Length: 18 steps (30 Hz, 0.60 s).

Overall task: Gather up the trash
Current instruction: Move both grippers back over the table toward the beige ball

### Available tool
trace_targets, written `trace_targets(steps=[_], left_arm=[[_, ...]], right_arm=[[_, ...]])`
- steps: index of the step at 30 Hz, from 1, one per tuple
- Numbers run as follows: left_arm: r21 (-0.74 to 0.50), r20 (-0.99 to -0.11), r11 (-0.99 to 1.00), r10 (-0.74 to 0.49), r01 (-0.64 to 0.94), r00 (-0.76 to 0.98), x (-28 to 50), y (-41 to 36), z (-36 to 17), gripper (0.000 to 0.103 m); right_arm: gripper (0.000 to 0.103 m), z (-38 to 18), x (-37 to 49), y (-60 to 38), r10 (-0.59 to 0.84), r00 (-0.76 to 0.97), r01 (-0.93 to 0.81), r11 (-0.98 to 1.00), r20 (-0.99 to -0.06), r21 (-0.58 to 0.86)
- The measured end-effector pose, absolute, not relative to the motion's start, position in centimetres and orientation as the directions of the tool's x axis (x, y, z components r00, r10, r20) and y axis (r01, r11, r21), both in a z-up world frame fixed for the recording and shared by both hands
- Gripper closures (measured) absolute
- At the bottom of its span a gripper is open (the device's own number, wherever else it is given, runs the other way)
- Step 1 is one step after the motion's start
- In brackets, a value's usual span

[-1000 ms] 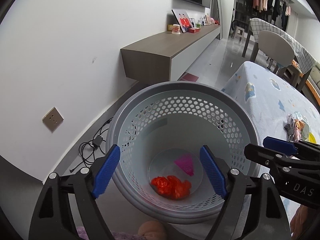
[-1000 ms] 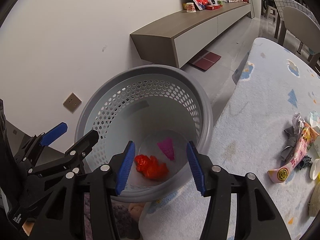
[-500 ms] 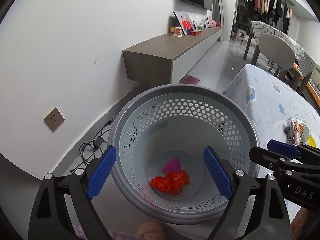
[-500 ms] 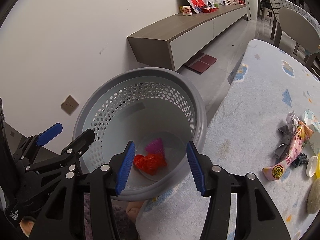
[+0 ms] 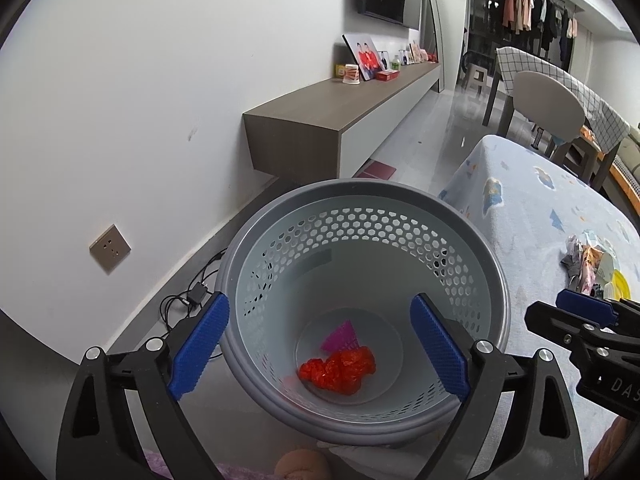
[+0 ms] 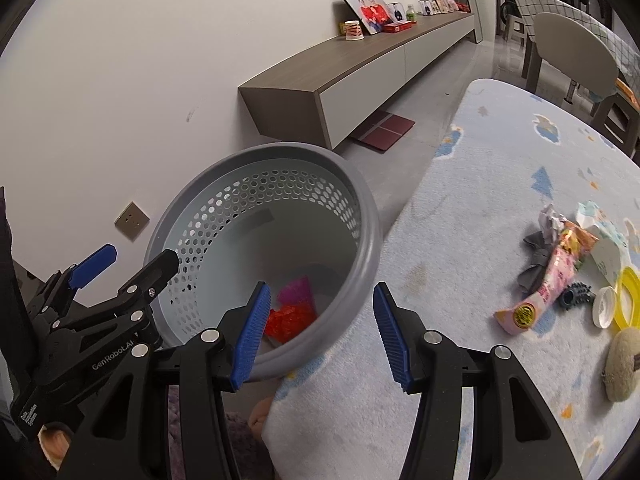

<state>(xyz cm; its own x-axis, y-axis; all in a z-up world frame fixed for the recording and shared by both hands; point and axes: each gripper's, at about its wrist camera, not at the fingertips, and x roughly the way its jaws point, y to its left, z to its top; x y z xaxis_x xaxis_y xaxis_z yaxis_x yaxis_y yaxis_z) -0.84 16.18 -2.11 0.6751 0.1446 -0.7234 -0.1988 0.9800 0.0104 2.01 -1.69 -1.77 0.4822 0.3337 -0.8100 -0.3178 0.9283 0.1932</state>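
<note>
A grey perforated trash basket (image 5: 360, 208) stands beside the table; it also shows in the right wrist view (image 6: 368, 232). Inside lie a crumpled red wrapper (image 5: 338, 370) and a magenta scrap (image 5: 340, 336). My left gripper (image 5: 320, 348) is open and empty above the basket mouth. My right gripper (image 6: 322, 334) is open and empty over the basket's near rim and the table edge. A trash pile (image 6: 560, 276) lies on the table at right: pink wrapper, grey and white crumpled paper, black ring, white cap, yellow lid.
The table has a light blue patterned cloth (image 6: 500, 160). A beige stone-like lump (image 6: 622, 364) lies at the right edge. A low wall cabinet (image 5: 340, 120) runs along the wall, cables (image 5: 188, 300) lie on the floor, and chairs (image 5: 544, 108) stand behind.
Both grippers have pulled back and up from the basket. The right gripper has swung right, toward the table. The red wrapper has shifted inside the basket.
</note>
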Motion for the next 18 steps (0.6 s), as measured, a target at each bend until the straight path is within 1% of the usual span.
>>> trace_targets(steps=[3, 13, 15, 18], left_arm=[[0.012, -0.716, 0.983, 0.138, -0.185, 0.684, -1.0, 15.5, -1.9, 0.013], [0.018, -0.696, 0.993, 0.095, -0.115, 0.712, -1.7, 12.3, -1.3, 0.013], [0.017, -0.692, 0.995, 0.082, -0.097, 0.717, -1.8, 11.5, -1.2, 0.011], [0.011, -0.689, 0.998, 0.056, -0.067, 0.722, -1.8, 10.2, -1.1, 0.011]], right_arm=[[0.048, -1.8, 1.0, -3.2, 0.318, 0.495, -0.285, 0.939, -0.809, 0.194], [0.048, -1.9, -2.2, -10.1, 0.239, 0.539, -0.138, 0.971, -0.808, 0.196], [0.048, -1.8, -2.8, -11.7, 0.218, 0.549, -0.104, 0.976, -0.807, 0.193], [0.048, -1.7, -3.8, -14.2, 0.179, 0.568, -0.047, 0.982, -0.803, 0.185]])
